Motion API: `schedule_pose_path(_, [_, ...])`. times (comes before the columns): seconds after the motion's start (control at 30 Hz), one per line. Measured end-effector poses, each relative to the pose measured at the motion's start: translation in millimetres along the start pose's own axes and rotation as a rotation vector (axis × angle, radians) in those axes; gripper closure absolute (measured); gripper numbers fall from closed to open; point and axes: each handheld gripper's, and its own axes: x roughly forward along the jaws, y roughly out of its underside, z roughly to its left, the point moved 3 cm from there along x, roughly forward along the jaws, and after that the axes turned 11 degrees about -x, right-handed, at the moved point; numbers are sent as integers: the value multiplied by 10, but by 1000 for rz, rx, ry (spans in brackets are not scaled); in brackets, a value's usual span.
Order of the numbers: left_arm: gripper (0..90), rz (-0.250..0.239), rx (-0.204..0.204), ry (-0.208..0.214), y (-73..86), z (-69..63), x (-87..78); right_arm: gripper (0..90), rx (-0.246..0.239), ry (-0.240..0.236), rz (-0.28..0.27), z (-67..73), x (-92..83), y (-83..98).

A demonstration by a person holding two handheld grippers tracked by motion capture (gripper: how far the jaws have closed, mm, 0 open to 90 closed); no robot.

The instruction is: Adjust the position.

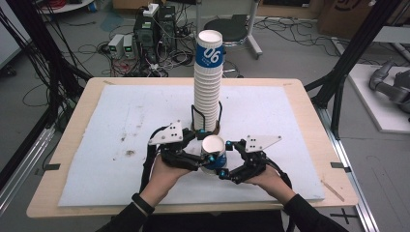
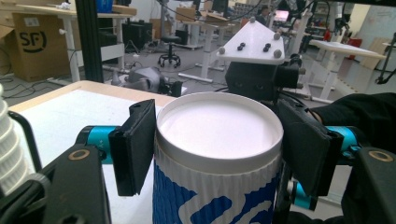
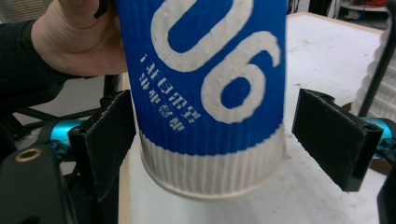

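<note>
Between two grippers, one cup (image 1: 213, 151)

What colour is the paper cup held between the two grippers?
The cup is blue with white numerals and a white ribbed base; the right gripper view shows it best.

The high view looks down and forward over the table (image 1: 309, 121). Both gripper views sit close, level, sharing the cup (image 2: 219, 135) at 12 o'clock.
</note>
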Motion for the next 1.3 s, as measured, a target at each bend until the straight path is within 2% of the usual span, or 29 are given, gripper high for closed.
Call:
schedule_pose_path(0.3, [312, -4, 0, 21, 13, -23, 38, 140, 1, 6, 18, 13, 48, 16])
schedule_pose_path(0.37, [312, -2, -5, 22, 16, -23, 41, 150, 6, -10, 26, 17, 56, 24])
schedule_pose_path(0.53, [312, 0, -7, 29, 21, -19, 51, 206, -20, -17, 28, 22, 51, 23])
schedule_pose_path(0.8, [303, 27, -5, 36, 11, -20, 50, 215, -34, -24, 36, 21, 43, 26])
schedule_pose_path(0.97, [221, 101, -12, 41, -31, -15, 58, 217, -34, -31, 43, 18, 30, 28])
schedule_pose_path(1.03, [200, 120, -17, 39, -62, -17, 46, 218, -41, -38, 64, 20, 30, 37])
schedule_pose_path(1.1, [189, 172, -11, 44, -81, -19, 37, 218, -62, -39, 98, 20, 37, 51])
schedule_pose_path(1.2, [188, 252, 12, 42, -83, -37, 42, 218, -68, -46, 123, 24, 48, 59])
schedule_pose_path(1.3, [188, 294, 40, 15, -82, -46, 49, 218, -85, -46, 158, 32, 58, 69])
